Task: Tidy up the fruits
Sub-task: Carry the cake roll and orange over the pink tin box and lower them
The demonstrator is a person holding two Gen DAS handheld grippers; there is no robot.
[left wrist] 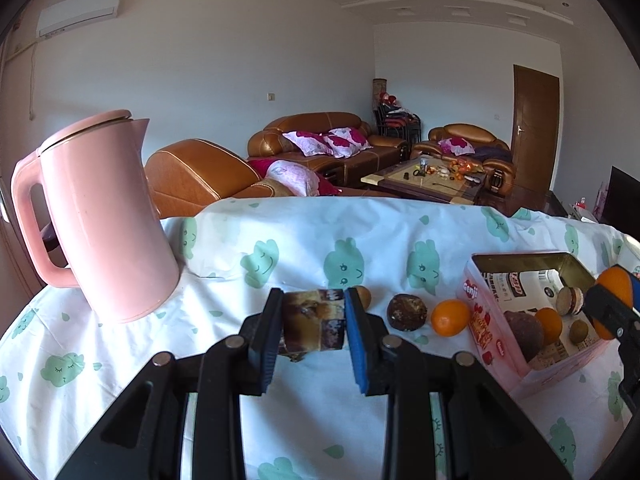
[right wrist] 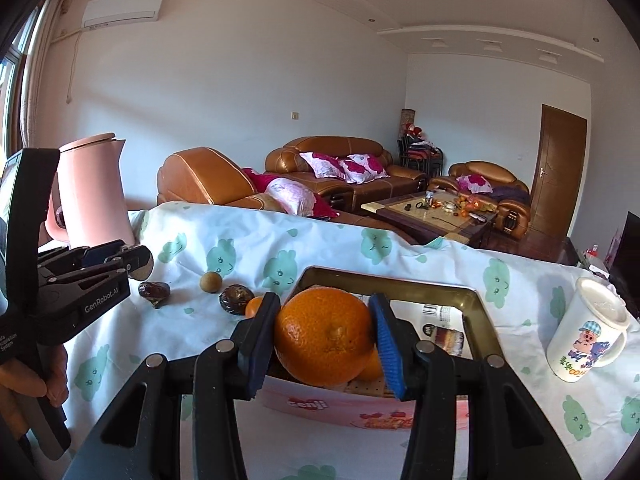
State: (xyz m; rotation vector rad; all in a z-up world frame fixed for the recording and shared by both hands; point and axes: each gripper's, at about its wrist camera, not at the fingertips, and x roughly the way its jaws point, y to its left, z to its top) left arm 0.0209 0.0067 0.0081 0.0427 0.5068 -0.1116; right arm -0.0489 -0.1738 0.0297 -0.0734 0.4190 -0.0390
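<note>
While my right claw (right wrist: 324, 336) grips an orange (right wrist: 324, 336) over the tin (right wrist: 478, 300) at lower centre, my left claw (left wrist: 314, 328) clamps a dark fruit (left wrist: 314, 320); roughly 4 fruits sit boxed, 3 remain on the worktop (left wrist: 280, 240).

L gripper (left wrist: 310, 320) & R gripper (right wrist: 322, 334) both clamped.

Between the right jaws sits an orange (right wrist: 324, 336) with glossy, finely dimpled peel, gripped by ribbed blue rubber-like pads (right wrist: 386, 346) on matt black plastic arms. Just beyond those jaws the tin box (right wrist: 476, 300) shows a dull brassy metal rim and a glossy printed pink wall. Left of the left jaws, the pink kettle (left wrist: 100, 216) looks smooth satin plastic, standing on soft, creased printed cloth (left wrist: 304, 236).
</note>
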